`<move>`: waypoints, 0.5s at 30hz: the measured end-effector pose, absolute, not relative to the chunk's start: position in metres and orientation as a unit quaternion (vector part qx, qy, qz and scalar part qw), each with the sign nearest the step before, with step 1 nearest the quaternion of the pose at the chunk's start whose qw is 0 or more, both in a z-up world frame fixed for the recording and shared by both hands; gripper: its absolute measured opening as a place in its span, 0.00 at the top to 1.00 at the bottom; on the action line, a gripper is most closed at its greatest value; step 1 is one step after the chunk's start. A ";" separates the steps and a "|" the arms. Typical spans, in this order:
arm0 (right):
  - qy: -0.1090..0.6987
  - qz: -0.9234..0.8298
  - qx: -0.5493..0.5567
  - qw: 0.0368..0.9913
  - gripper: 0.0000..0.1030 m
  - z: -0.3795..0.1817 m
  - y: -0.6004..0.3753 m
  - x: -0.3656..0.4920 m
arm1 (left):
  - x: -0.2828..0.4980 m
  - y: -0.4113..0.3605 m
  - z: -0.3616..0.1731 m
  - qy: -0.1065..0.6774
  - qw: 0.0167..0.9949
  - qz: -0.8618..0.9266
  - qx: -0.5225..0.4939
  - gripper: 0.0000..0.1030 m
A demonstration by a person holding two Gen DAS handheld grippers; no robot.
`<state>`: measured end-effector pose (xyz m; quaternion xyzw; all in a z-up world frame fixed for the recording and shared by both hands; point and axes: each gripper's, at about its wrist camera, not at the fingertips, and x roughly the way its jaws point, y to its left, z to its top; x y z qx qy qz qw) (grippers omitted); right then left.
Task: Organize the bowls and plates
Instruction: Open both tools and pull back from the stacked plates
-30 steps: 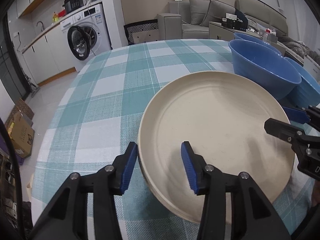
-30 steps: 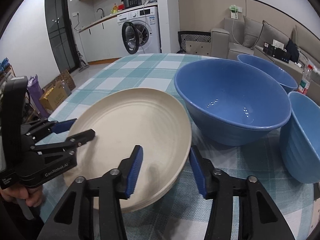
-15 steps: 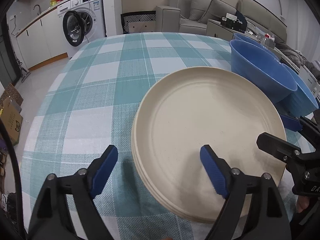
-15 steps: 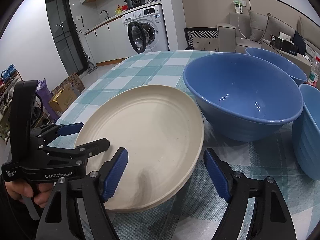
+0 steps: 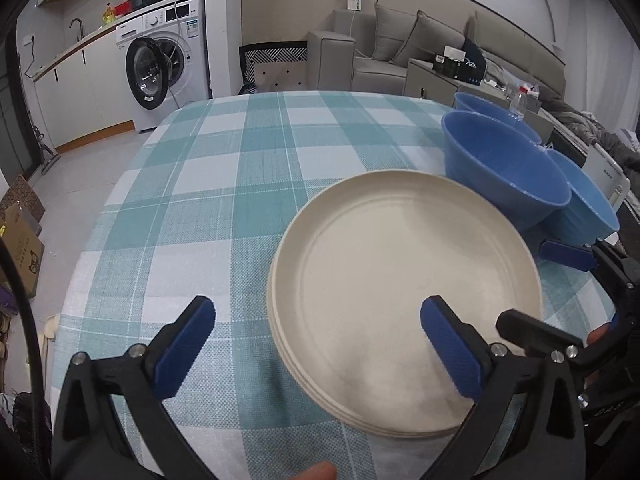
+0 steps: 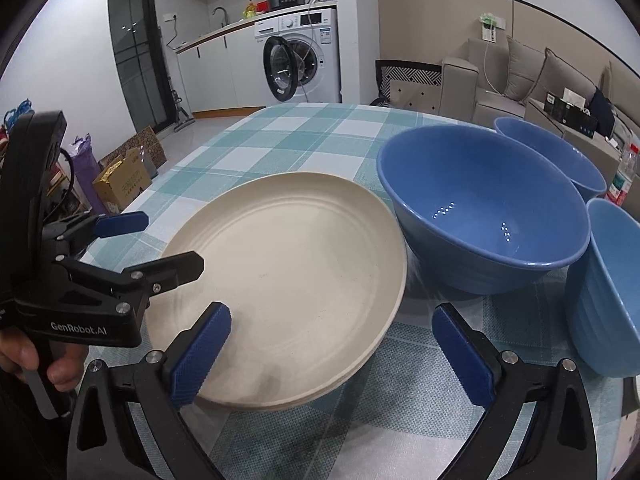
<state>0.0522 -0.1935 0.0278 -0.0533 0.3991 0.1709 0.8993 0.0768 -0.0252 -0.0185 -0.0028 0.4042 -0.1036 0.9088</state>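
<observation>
A stack of cream plates [image 5: 404,280] lies on the checked table, also seen in the right wrist view [image 6: 288,276]. My left gripper [image 5: 320,344] is open and empty, raised over the stack's near left edge. My right gripper [image 6: 332,348] is open and empty at the stack's near right edge. A large blue bowl [image 6: 480,212] stands right of the plates, touching or almost touching the rim. A second blue bowl [image 6: 556,160] stands behind it and a third [image 6: 608,288] at the right.
The teal checked tablecloth [image 5: 224,184] covers the table; its left edge drops to the floor. A washing machine [image 5: 168,64], a sofa [image 5: 400,48] and cardboard boxes [image 6: 124,176] stand beyond the table.
Both grippers have opened wide and let go of the plate stack's rim. Both have pulled back and up a little. The stack rests flat on the table.
</observation>
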 end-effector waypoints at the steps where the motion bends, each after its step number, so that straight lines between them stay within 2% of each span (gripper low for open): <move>1: 0.397 0.172 -0.057 0.900 0.01 0.030 -0.193 0.050 | 0.076 -0.025 -0.016 0.403 0.909 -0.106 -0.006 0.00; 15: 0.356 0.159 -0.055 0.919 0.01 0.087 -0.220 0.029 | 0.068 -0.031 0.018 0.375 0.917 -0.134 -0.019 0.00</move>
